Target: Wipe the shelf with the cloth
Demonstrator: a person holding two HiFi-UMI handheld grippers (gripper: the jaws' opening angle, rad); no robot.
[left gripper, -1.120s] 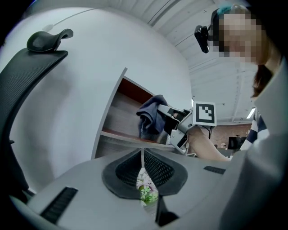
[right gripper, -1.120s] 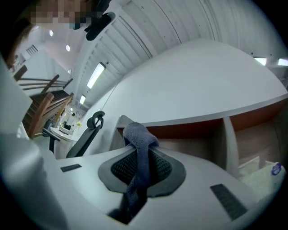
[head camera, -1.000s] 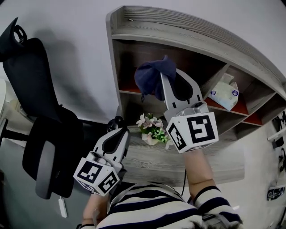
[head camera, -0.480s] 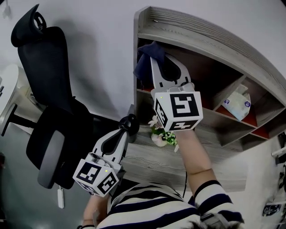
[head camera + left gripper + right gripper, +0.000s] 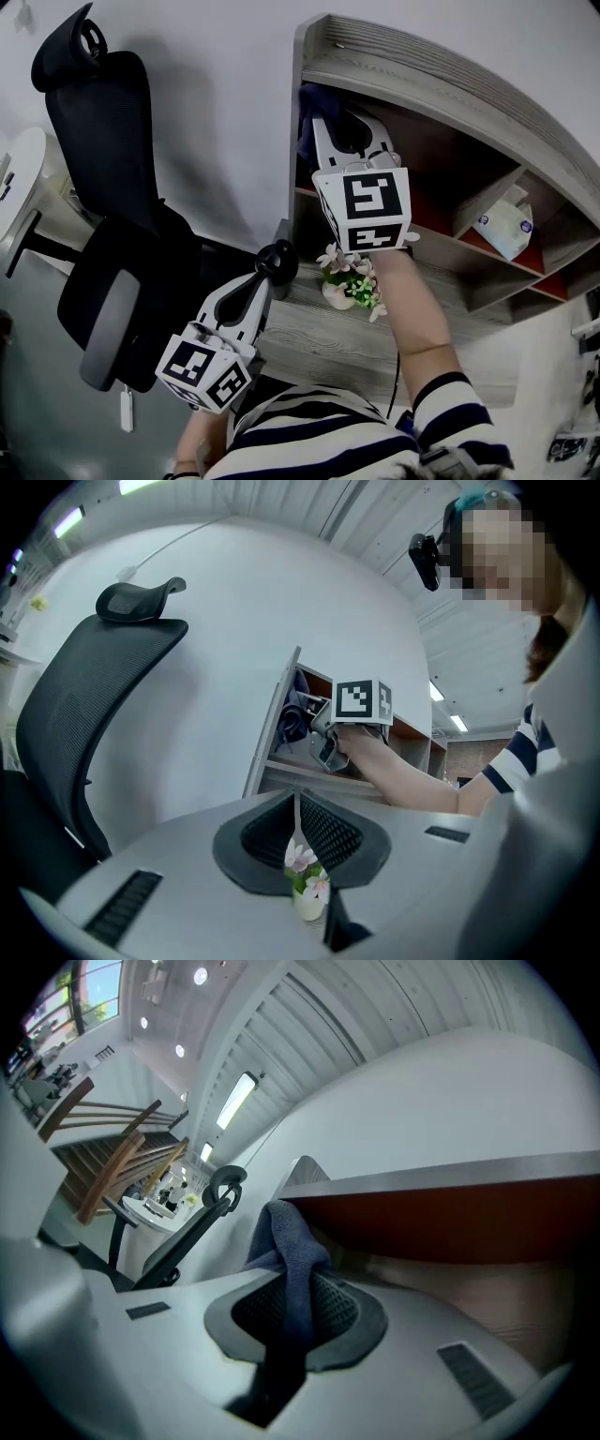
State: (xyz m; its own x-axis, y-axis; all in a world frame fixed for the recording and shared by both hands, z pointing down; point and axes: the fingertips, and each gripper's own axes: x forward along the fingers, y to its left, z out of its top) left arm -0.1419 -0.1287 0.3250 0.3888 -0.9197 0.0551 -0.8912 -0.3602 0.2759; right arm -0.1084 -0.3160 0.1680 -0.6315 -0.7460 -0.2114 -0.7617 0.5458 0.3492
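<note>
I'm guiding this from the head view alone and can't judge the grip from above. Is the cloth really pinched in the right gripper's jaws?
Observer: Yes. The right gripper view shows the right gripper shut on the cloth, which runs up between the jaws and bunches past their tips.
Operator: What faces those jaws?
Observer: A reddish-brown panel of the shelf, under a grey edge.
Operator: And the left jaws?
Observer: The left gripper is shut and empty; the left gripper view looks past its tips at the flower pot.
</note>
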